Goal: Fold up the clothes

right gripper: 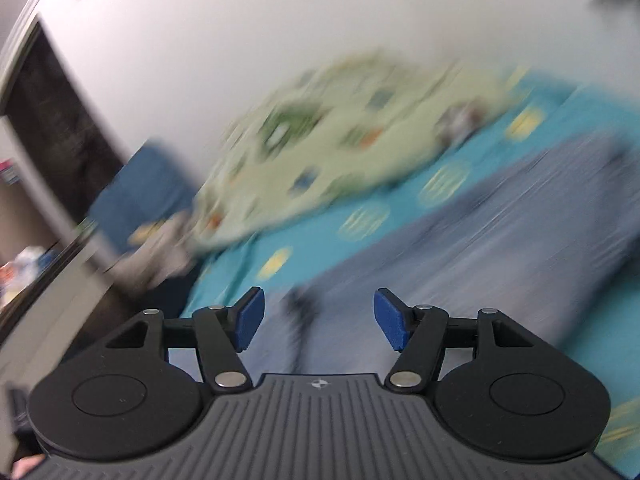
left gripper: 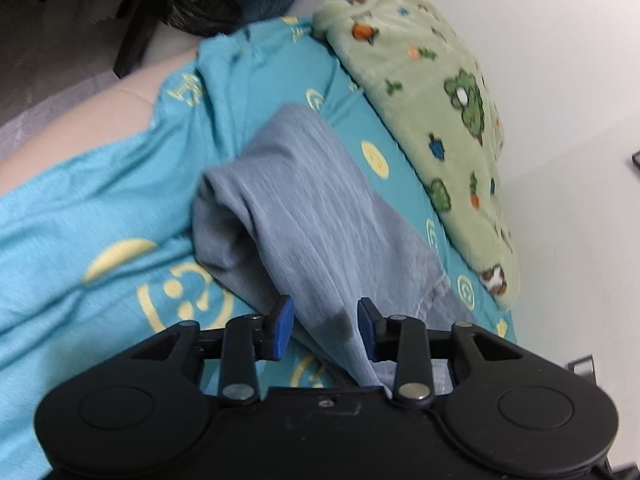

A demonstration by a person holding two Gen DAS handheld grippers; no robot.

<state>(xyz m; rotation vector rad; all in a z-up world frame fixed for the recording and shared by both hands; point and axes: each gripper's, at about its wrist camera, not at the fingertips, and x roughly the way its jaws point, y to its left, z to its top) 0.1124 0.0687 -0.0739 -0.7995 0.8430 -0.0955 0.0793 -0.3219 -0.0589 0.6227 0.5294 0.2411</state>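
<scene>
My left gripper (left gripper: 325, 328) stands wide astride the grey-blue ribbed garment (left gripper: 304, 216), whose long axis runs straight ahead. My right gripper (right gripper: 318, 320) gapes empty above it.

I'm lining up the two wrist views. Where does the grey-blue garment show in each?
Left wrist: the grey-blue garment fills the centre, running down between the left gripper fingers.
Right wrist: blurred, it spans the lower right, beyond the open right gripper.
Shared landmark: the green patterned blanket by the white wall.
</scene>
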